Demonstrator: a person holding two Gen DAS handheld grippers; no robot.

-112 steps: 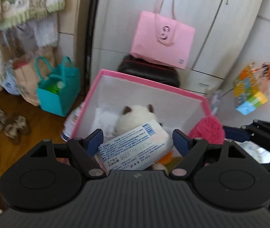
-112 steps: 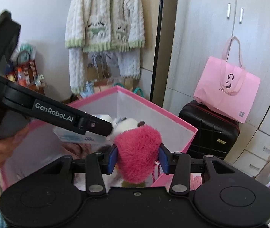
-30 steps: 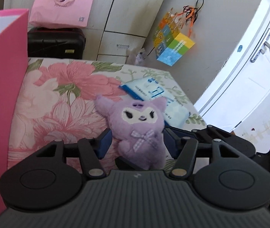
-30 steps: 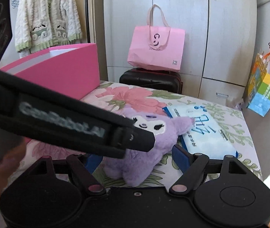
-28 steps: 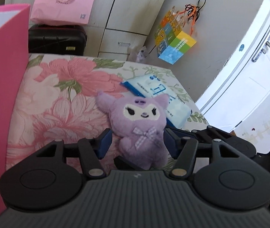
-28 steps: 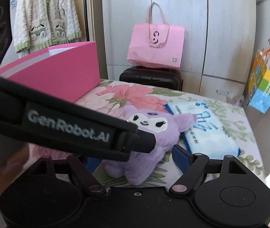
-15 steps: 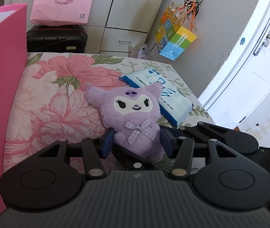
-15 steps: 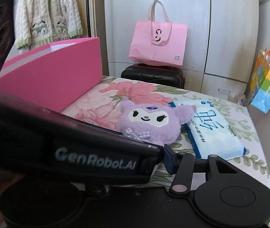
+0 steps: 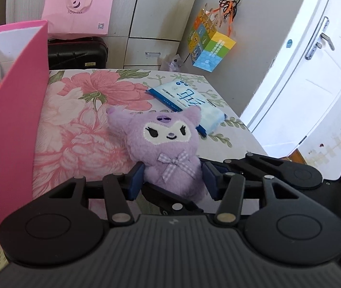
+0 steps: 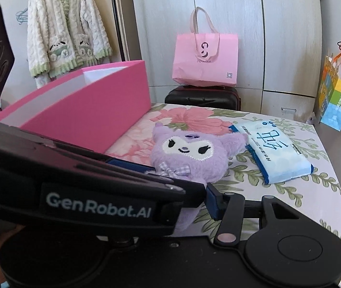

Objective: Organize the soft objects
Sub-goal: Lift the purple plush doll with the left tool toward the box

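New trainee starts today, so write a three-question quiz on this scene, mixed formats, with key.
1. True or false: the purple plush lies inside the pink storage box.
2. What lies behind the plush on the floral sheet? A) blue tissue pack B) folded sock C) pillow
3. Fill in: the left gripper's pads press the ___.
Key: 1 false. 2 A. 3 plush; those jaws have just been closing on it.

"GenRobot.AI" on left hand-held gripper [image 10: 182, 168], other print illegible
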